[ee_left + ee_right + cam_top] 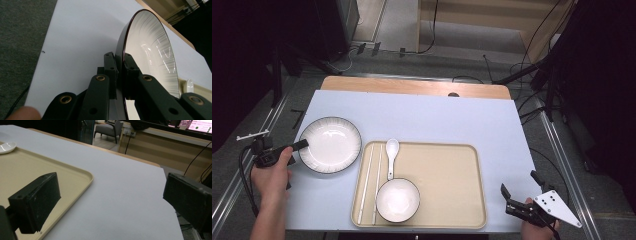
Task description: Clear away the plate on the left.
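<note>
A white plate (331, 144) with a dark rim lies on the white table left of the beige tray (452, 175). My left gripper (301, 145) is shut on the plate's left rim; in the left gripper view its pads (111, 68) clamp the plate (150, 47) edge from both sides. On the tray rest a white bowl (398, 199), a white spoon (391, 155) and a pair of pale chopsticks (369, 182). My right gripper (518, 186) stands open at the table's front right corner, nothing between its fingers (35, 202), beside the tray (62, 172) corner.
The white table top (437, 120) has bare room behind and right of the tray. A wooden edge (412, 86) runs along the far side. Cables and dark stands crowd the floor beyond the table. The spoon's bowl (7, 147) peeks in at the far left of the right gripper view.
</note>
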Motion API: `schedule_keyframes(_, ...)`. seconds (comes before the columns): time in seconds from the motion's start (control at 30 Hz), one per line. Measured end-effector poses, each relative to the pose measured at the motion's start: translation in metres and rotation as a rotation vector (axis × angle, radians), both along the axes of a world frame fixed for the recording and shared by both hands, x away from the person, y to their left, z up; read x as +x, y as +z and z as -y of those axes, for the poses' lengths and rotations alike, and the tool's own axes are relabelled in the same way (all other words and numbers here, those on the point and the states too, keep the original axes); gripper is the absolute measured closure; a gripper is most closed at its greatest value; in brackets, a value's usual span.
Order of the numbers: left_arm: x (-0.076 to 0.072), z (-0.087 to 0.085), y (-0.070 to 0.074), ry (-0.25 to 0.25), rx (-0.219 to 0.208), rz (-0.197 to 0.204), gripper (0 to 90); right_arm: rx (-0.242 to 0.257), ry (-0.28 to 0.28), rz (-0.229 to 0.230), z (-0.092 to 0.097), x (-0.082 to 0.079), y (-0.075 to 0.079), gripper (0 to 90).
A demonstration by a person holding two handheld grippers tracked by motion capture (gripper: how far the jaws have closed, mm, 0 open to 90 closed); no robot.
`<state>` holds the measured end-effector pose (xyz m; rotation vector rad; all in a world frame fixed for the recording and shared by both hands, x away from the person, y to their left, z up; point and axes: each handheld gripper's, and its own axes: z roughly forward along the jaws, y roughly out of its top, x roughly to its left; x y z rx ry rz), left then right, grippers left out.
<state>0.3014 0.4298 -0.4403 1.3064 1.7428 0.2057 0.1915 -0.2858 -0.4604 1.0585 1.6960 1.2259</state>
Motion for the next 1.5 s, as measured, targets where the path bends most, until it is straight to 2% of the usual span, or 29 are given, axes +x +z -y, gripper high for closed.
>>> schedule_keyframes(0.23,-0.002,0.001,0.008,-0.002,-0.005,0.030,84.8,0.011,-0.004,0.001,0.003,-0.001,-0.001,1.4)
schedule_keyframes(0.6,-0.002,0.010,0.020,-0.035,-0.013,0.088,84.8,0.016,-0.019,-0.003,0.011,-0.006,-0.002,1.4)
schedule_keyframes(0.7,-0.003,0.011,0.024,-0.044,-0.001,0.099,84.7,0.014,-0.021,-0.004,0.011,-0.006,-0.002,1.4)
schedule_keyframes(1.0,-0.008,0.018,0.036,-0.075,-0.001,0.144,84.8,0.001,-0.010,-0.013,0.006,-0.004,-0.003,1.4)
schedule_keyframes(1.13,-0.008,0.022,0.039,-0.101,0.000,0.151,84.9,0.003,-0.011,-0.012,0.006,-0.004,-0.002,1.4)
schedule_keyframes(1.5,-0.009,0.032,0.045,-0.123,0.000,0.153,84.9,0.000,-0.005,-0.009,0.002,-0.005,-0.001,1.4)
